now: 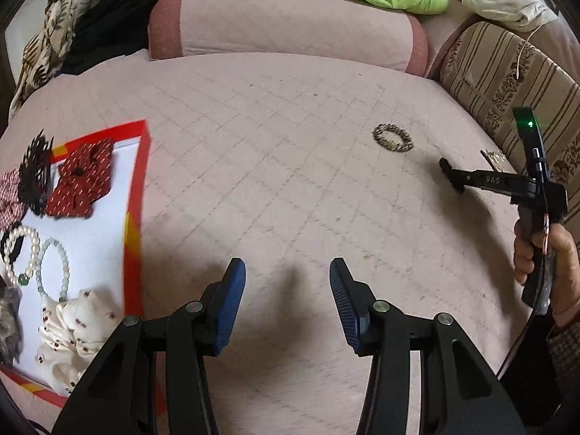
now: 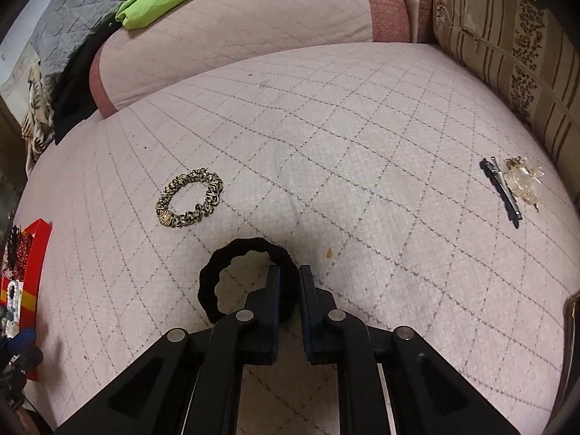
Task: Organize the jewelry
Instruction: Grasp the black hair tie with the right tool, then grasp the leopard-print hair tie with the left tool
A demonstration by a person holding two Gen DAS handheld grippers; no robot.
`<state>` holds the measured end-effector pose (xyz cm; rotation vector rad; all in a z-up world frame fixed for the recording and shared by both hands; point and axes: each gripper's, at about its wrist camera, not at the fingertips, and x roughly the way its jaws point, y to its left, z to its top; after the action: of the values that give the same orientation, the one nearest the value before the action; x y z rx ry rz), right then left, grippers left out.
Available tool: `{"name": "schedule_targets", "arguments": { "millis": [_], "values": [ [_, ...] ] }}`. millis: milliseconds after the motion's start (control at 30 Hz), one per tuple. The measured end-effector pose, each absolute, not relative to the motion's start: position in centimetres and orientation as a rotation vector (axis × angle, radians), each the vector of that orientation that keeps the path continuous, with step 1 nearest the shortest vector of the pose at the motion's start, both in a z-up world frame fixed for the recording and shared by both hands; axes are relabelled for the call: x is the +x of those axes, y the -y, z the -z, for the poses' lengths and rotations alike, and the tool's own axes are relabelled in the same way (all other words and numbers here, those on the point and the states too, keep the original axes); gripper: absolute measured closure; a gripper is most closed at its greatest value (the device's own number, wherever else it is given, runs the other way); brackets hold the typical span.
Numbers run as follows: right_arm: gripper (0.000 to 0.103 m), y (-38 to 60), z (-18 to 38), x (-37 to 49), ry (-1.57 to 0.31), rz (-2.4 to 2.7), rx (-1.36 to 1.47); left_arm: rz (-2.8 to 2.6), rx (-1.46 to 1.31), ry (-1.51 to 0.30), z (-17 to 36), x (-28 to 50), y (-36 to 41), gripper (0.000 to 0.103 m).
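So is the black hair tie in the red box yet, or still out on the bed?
Out. The black hair tie lies on the quilted cover, pinched by the right gripper; the red box sits away at the side.

The red-edged box runs off the left and lower edges of the left wrist view, so part of its load is cut: a pink patterned piece at the left edge and something grey and fuzzy in the lower left, too cropped to name. In the right wrist view the black hair tie disappears behind the right gripper at the near side of its loop. The clear trinket at right is too small to identify. The person's hand is cut by the right edge.
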<state>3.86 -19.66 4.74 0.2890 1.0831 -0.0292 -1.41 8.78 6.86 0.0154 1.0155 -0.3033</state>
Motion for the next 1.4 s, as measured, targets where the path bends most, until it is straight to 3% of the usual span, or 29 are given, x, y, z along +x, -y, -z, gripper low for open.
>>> {"name": "schedule_targets", "arguments": {
  "millis": [233, 467, 900, 933, 967, 1000, 1067, 1400],
  "values": [
    [0.092, 20.7, -4.6, 4.2, -1.115, -0.012, 0.377, 0.335, 0.014, -1.042, -8.0, 4.5, -1.4, 0.056],
    [0.092, 22.2, -4.3, 3.8, -1.118, -0.036, 0.49, 0.32, 0.128, -1.066, -5.5, 11.1, 5.5, 0.056],
    [0.091, 21.9, -4.0, 3.7, -1.111, -0.047, 0.467, 0.281, 0.175, -1.066, -2.3, 15.0, 8.9, 0.056],
    [0.091, 21.7, -4.0, 3.7, -1.11, -0.047, 0.452, 0.281, 0.182, -1.064, -2.3, 14.9, 9.1, 0.057],
    [0.091, 21.5, -4.1, 3.7, -1.109, -0.047, 0.437, 0.283, 0.19, -1.062, -2.4, 14.7, 9.2, 0.065],
    [0.091, 21.3, -4.1, 3.8, -1.107, -0.046, 0.423, 0.288, 0.19, -1.063, -2.5, 14.5, 9.3, 0.08],
    [0.091, 20.9, -4.2, 3.8, -1.102, -0.042, 0.385, 0.314, 0.185, -1.082, -2.6, 14.2, 9.6, 0.098],
    [0.094, 21.1, -4.6, 3.6, -1.071, -0.067, 0.44, 0.353, 0.1, -1.066, -6.4, 10.4, 6.6, 0.098]
  ]
}}
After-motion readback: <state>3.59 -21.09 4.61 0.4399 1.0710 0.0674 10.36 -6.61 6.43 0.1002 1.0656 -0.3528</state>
